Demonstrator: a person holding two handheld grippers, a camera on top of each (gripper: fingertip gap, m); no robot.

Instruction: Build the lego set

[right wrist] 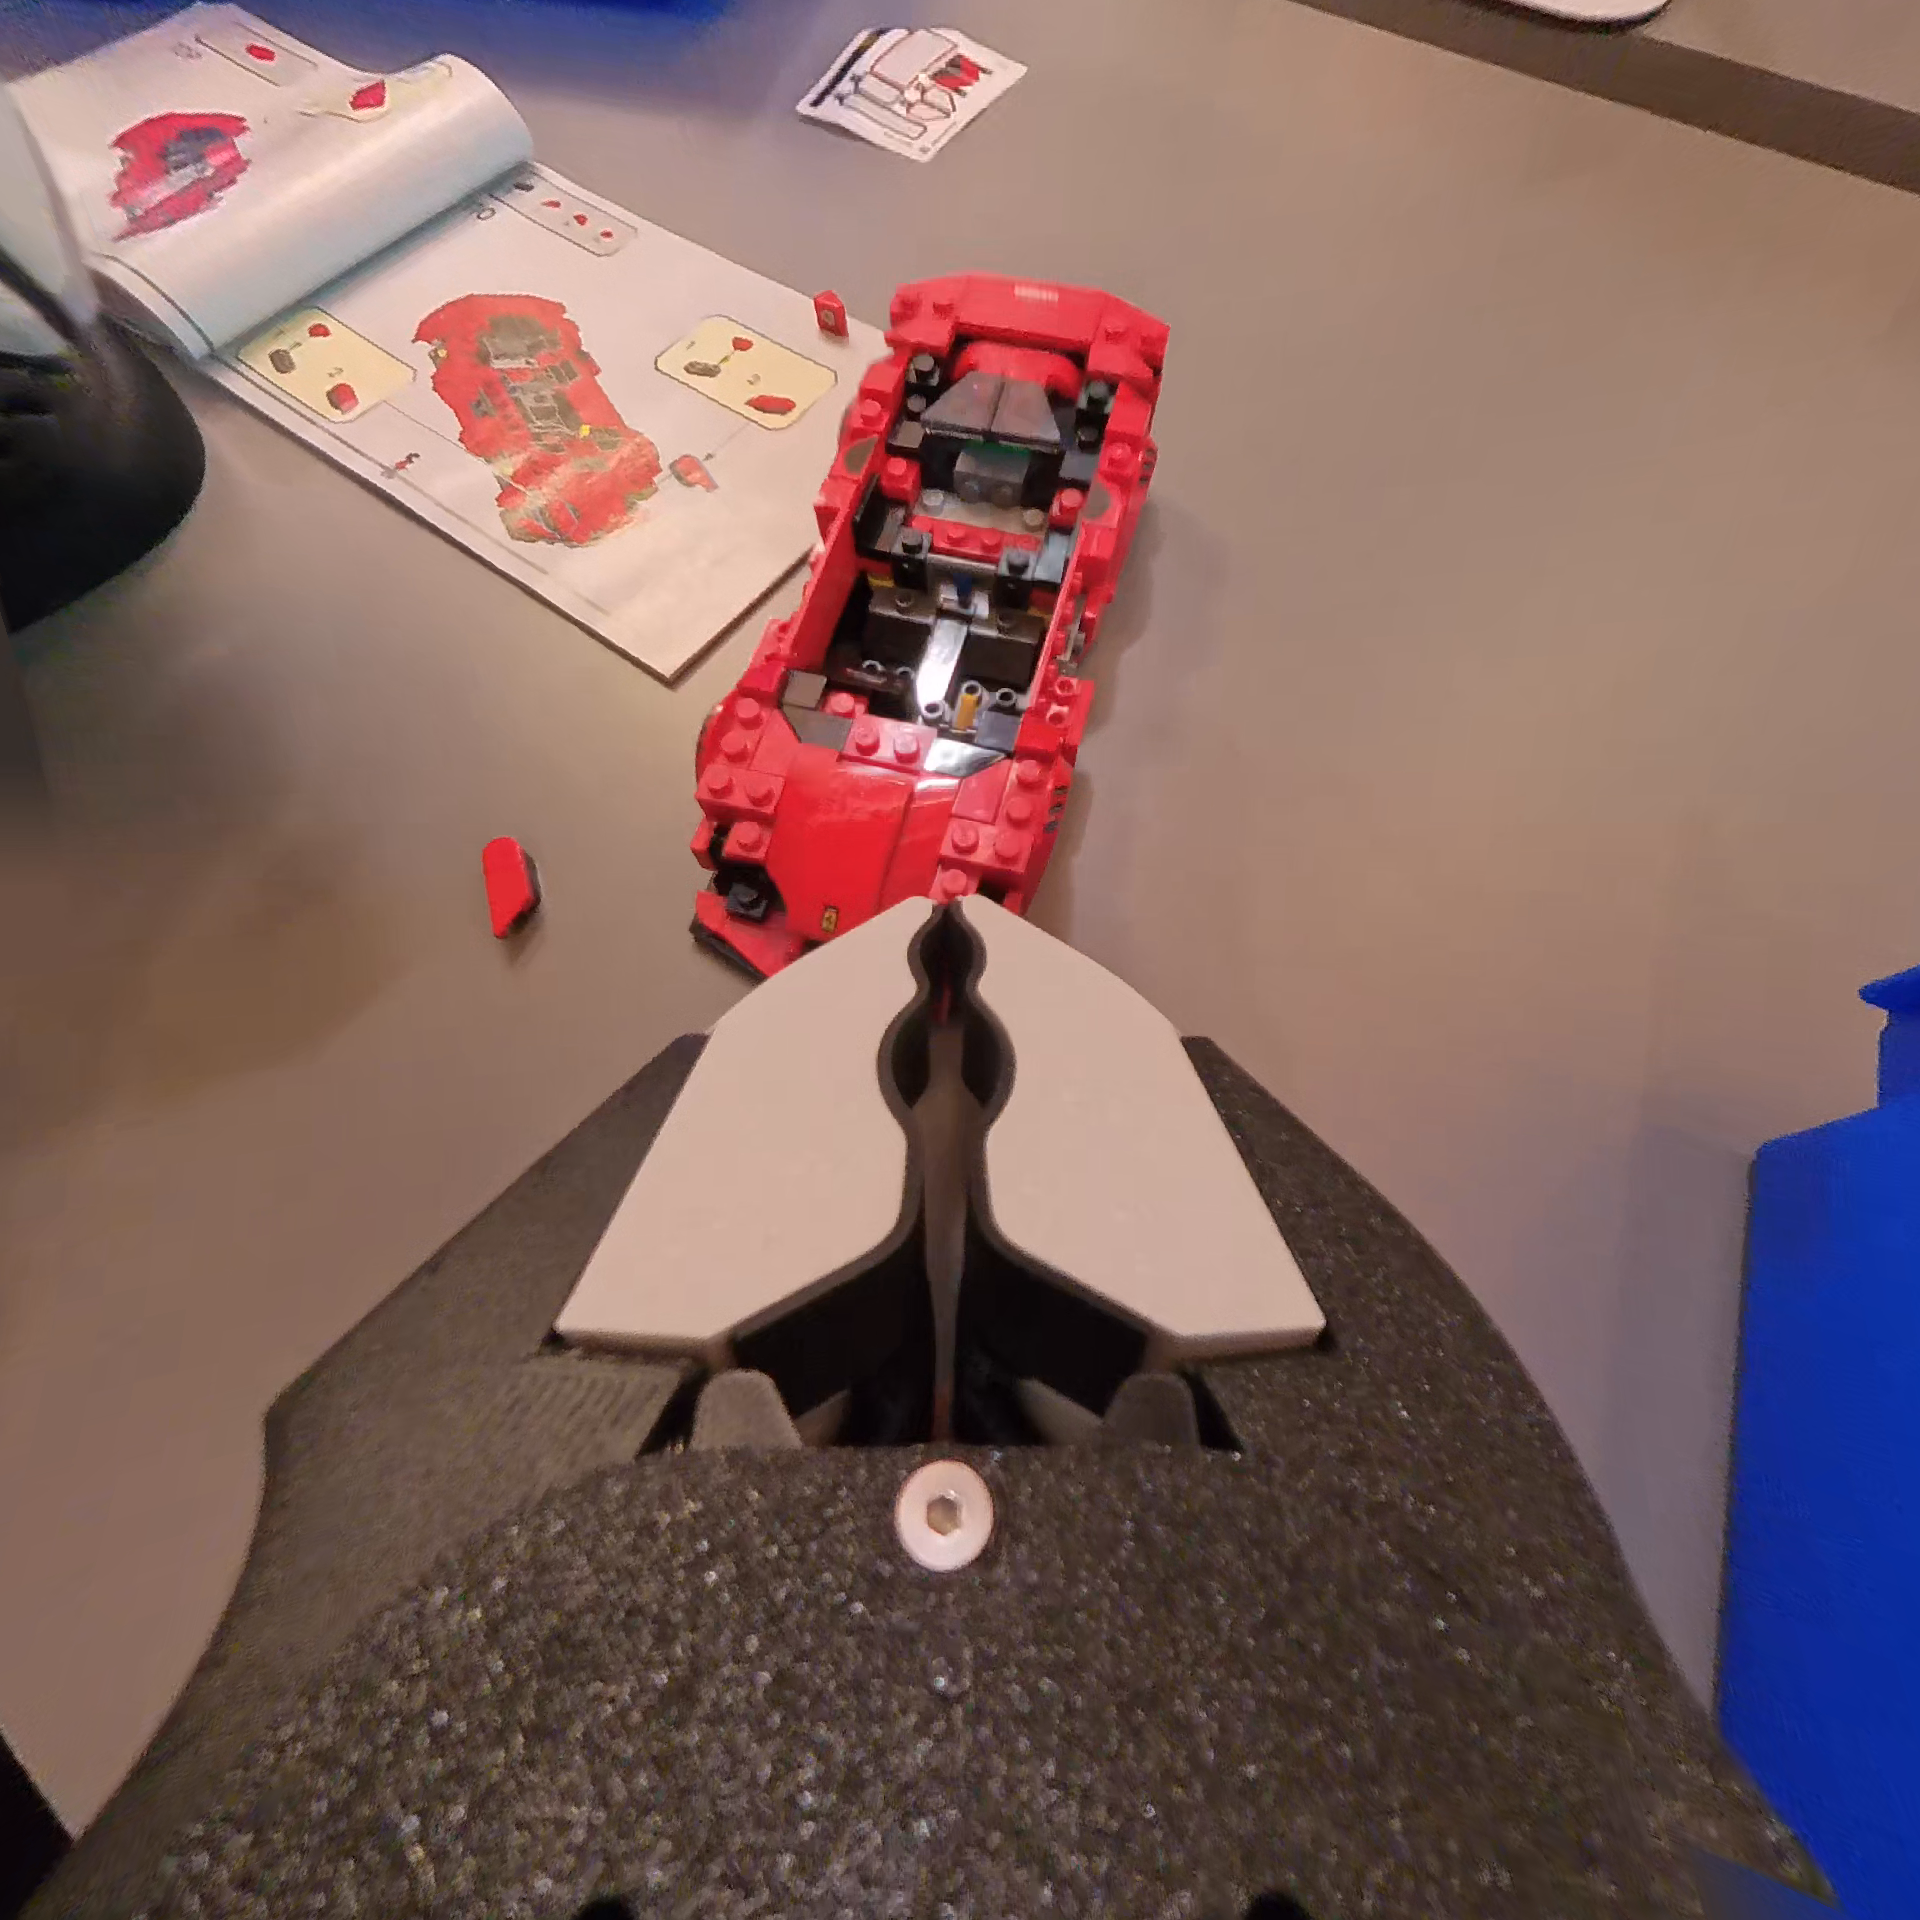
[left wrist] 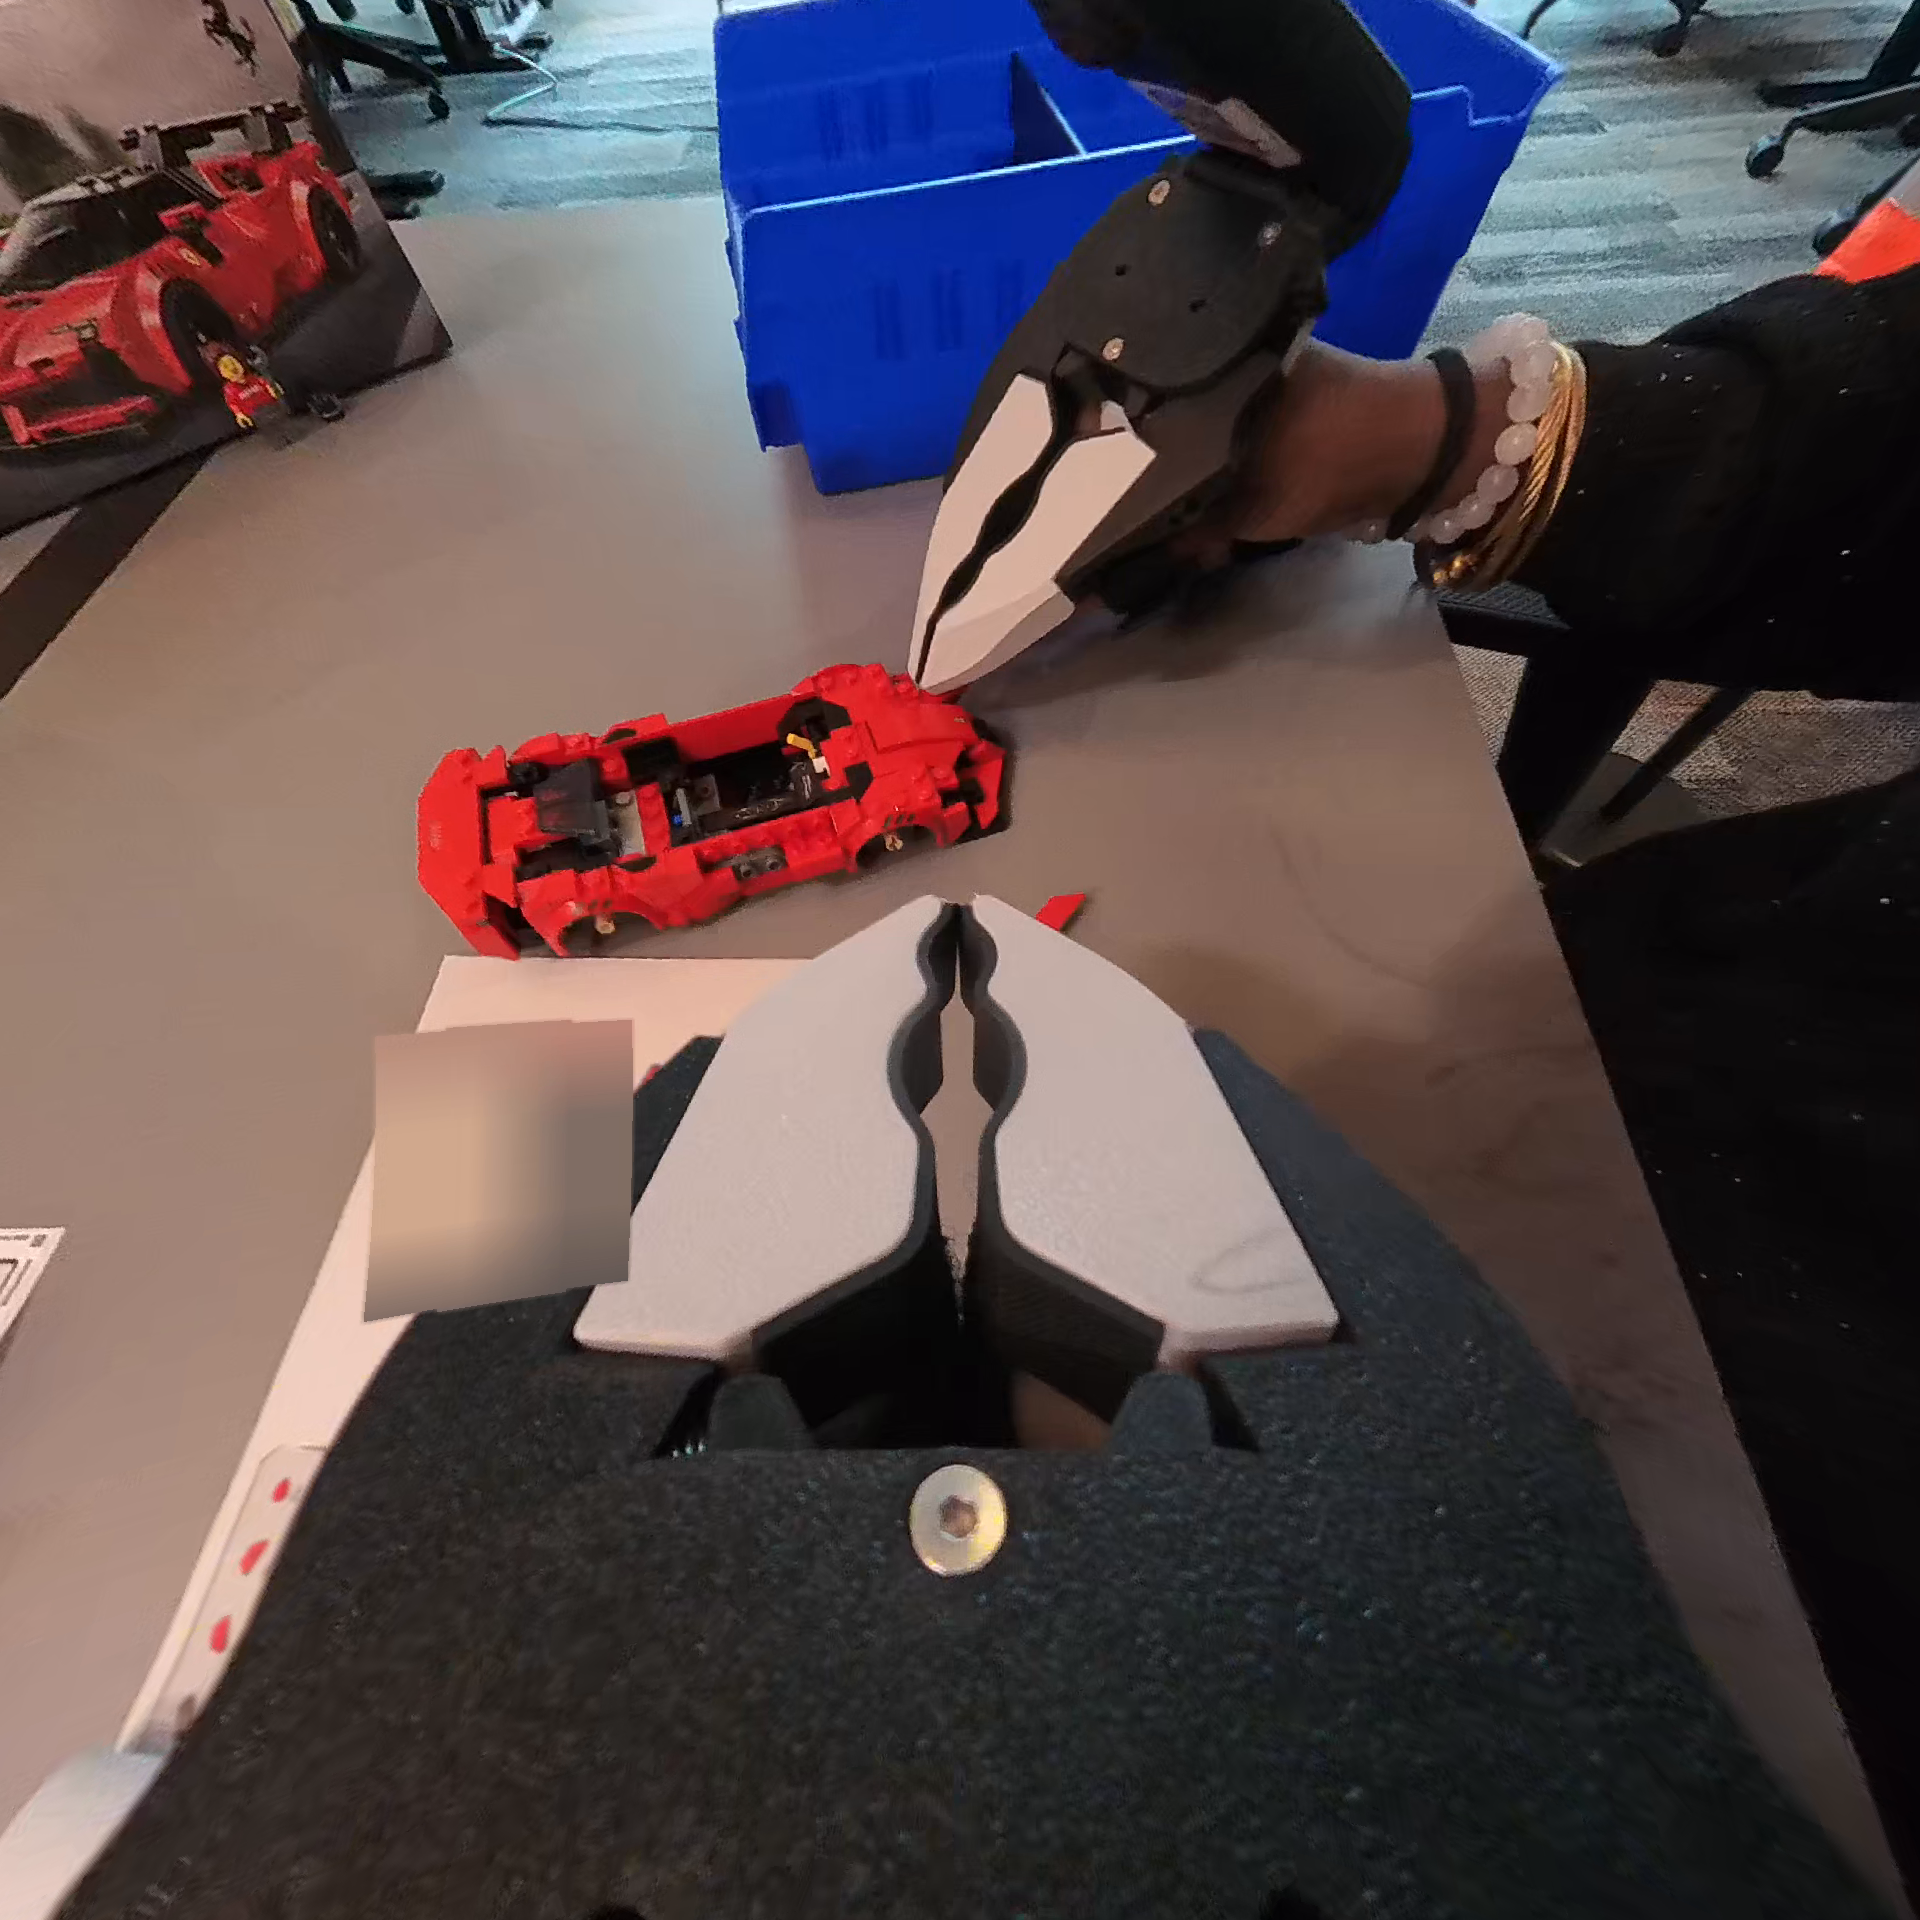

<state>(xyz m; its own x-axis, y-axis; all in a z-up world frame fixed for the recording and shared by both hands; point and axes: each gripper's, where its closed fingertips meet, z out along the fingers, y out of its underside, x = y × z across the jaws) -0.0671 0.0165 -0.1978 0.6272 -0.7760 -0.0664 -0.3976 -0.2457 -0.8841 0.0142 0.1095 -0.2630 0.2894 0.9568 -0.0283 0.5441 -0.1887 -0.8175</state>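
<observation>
The partly built red Lego car (left wrist: 717,800) lies on the grey table (left wrist: 623,540), roof open, black interior showing. It also fills the right wrist view (right wrist: 935,623), nose toward the camera. My right gripper (right wrist: 948,912) is shut, its tips down on the car's nose; it also shows in the left wrist view (left wrist: 932,677). A sliver of red shows in its gap; I cannot tell if it is a held piece. My left gripper (left wrist: 961,909) is shut and empty, just short of the car's side. A loose red piece (right wrist: 511,883) lies left of the nose, and shows in the left wrist view (left wrist: 1062,908).
The open instruction booklet (right wrist: 468,343) lies beside the car with a small red piece (right wrist: 829,310) on its corner. A sticker sheet (right wrist: 912,88) lies beyond. A blue bin (left wrist: 1039,260) stands behind the car. The set's box (left wrist: 156,291) is at the far left. Spacing between my two grippers at the tips: around 15 cm.
</observation>
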